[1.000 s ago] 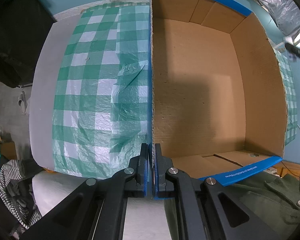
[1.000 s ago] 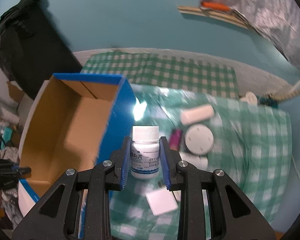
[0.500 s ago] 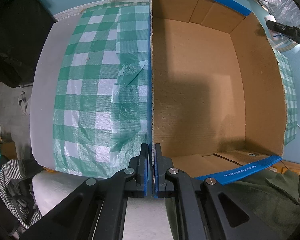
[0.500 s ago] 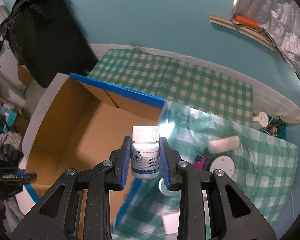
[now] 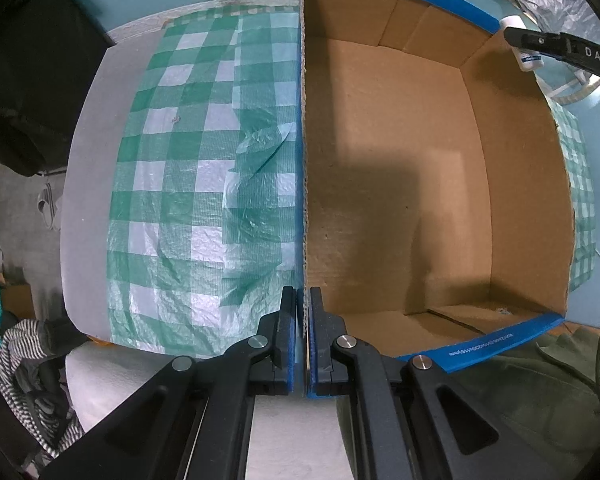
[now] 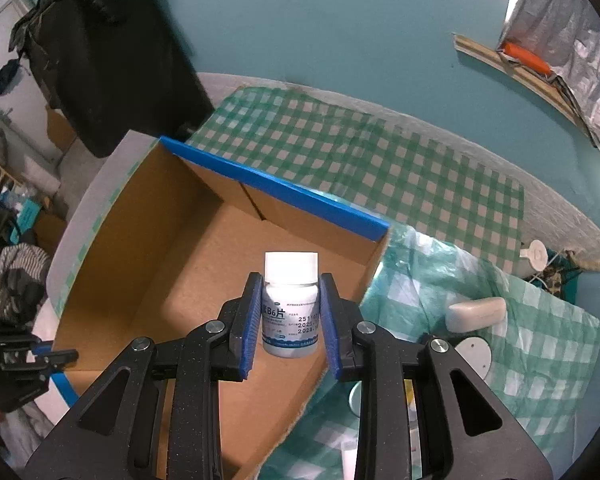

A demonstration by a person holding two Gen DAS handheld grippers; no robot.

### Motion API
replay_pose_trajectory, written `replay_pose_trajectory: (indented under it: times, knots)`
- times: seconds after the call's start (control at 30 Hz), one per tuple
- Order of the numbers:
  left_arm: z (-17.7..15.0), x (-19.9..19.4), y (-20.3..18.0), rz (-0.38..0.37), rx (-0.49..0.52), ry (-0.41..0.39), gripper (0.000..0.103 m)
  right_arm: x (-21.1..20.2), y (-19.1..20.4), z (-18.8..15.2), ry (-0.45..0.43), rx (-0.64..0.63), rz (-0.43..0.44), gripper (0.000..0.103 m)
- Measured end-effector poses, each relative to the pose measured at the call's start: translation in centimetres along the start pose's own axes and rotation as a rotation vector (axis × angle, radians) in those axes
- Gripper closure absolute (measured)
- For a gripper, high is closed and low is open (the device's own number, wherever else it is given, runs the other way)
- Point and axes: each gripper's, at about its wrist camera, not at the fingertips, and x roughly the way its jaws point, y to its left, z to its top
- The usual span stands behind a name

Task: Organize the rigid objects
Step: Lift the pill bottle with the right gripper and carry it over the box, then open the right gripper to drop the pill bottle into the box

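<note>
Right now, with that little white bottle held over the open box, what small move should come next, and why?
Probably lower the right gripper into the cardboard box and then let go. The white bottle is clamped upright between its pads, above the box's bare floor, just inside the near wall. The left gripper pinches the box's wall, so the box should stay put.

The left gripper (image 5: 303,344) points straight down with its jaws pinched tight on the left wall of the cardboard box (image 5: 302,208), close to that wall's near corner; one blue pad sits outside the wall and the other inside. The right gripper (image 6: 291,316) tilts steeply downward above the box's open top, near its right wall, and its blue pads (image 6: 250,320) press both sides of an upright white pill bottle (image 6: 290,312). In the left wrist view this gripper shows edge-on at the box's far right corner.
</note>
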Motion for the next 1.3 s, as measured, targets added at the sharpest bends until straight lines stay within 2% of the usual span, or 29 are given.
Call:
replay_pose_trajectory:
  times: [0.33, 0.4, 0.63, 0.7, 0.77, 0.93, 1.07, 1.3]
  knots:
    - [0.0, -0.6, -0.1, 0.016, -0.004, 0.001, 0.098, 1.4, 0.2, 0.0, 0.042, -0.019, 0.011, 0.076]
    - [0.0, -0.8, -0.3, 0.035, 0.006, 0.002, 0.098, 1.6, 0.2, 0.0, 0.045, -0.018, 0.015, 0.076]
    - [-0.2, -1.0, -0.4, 0.029, -0.006, -0.005, 0.098, 1.9, 0.2, 0.0, 0.042, -0.016, 0.023, 0.076]
    - [-0.3, -1.1, -0.3, 0.019, -0.01, -0.01, 0.098, 1.8, 0.1, 0.0, 0.033, -0.008, 0.023, 0.073]
    - [-0.3, -1.2, -0.3, 0.015, -0.016, -0.023, 0.098, 1.2, -0.1, 0.0, 0.011, 0.009, 0.025, 0.06]
    - [-0.5, -1.6, 0.2, -0.016, -0.041, -0.061, 0.098, -0.9, -1.3, -0.4, -0.074, 0.065, 0.014, 0.05]
    - [-0.6, -1.4, 0.5, -0.027, -0.054, -0.068, 0.098, -2.2, -2.6, -1.1, -0.101, 0.101, -0.006, 0.048]
    - [-0.9, -1.5, 0.3, -0.018, -0.045, -0.087, 0.098, -3.6, -5.7, -3.0, -0.089, 0.161, -0.052, 0.048]
